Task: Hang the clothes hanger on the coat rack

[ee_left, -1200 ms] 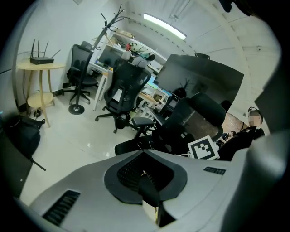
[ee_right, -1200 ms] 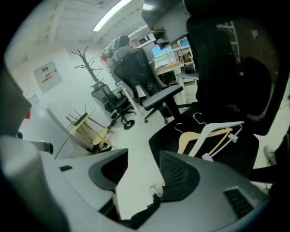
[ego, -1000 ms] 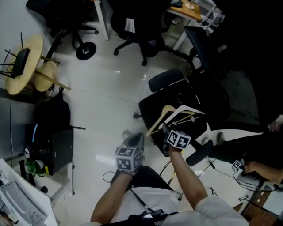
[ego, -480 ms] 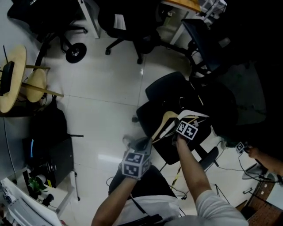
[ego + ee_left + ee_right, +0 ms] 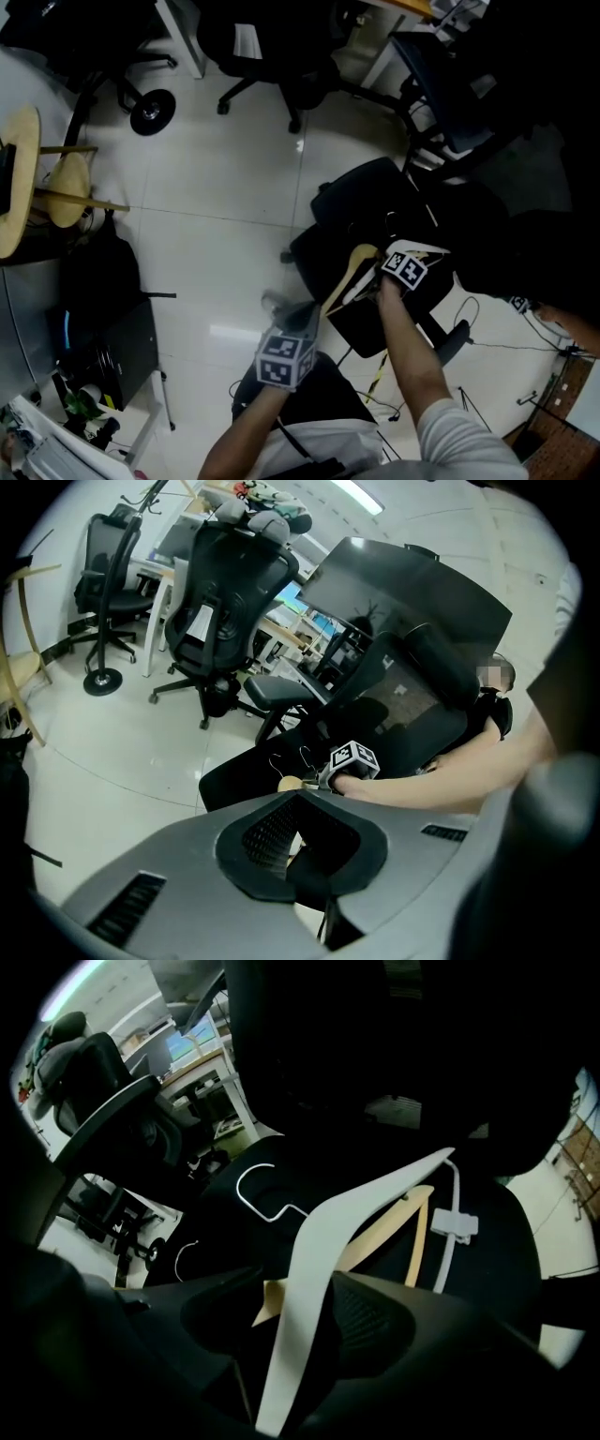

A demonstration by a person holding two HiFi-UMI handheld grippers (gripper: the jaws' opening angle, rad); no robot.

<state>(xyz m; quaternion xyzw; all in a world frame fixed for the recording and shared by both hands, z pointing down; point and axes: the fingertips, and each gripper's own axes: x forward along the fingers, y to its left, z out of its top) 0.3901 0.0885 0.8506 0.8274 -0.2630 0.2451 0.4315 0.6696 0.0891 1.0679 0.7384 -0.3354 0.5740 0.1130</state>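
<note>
Several clothes hangers lie on the seat of a black office chair (image 5: 361, 192): a white hanger (image 5: 361, 1213) on top, a wooden hanger (image 5: 398, 1218) under it and a white clip hanger (image 5: 454, 1224) beside them. In the head view the wooden hanger (image 5: 349, 272) shows left of my right gripper (image 5: 392, 262). My right gripper (image 5: 295, 1283) stands open, the white hanger's arm running between its jaws. My left gripper (image 5: 286, 309) hangs shut and empty over the floor, left of the chair. The black coat rack (image 5: 127, 583) stands far left; its round base (image 5: 150, 111) shows from above.
More black office chairs (image 5: 272, 47) stand behind and to the right. A pale wooden round stool (image 5: 19, 178) and a black bag (image 5: 103, 272) are at the left. Cables (image 5: 375, 380) trail on the white floor by the chair. A person's hand (image 5: 567, 323) is at the right edge.
My right gripper has moved forward onto the hangers on the chair seat, and the white hanger now lies between its jaws. The left gripper has stayed about where it was.
</note>
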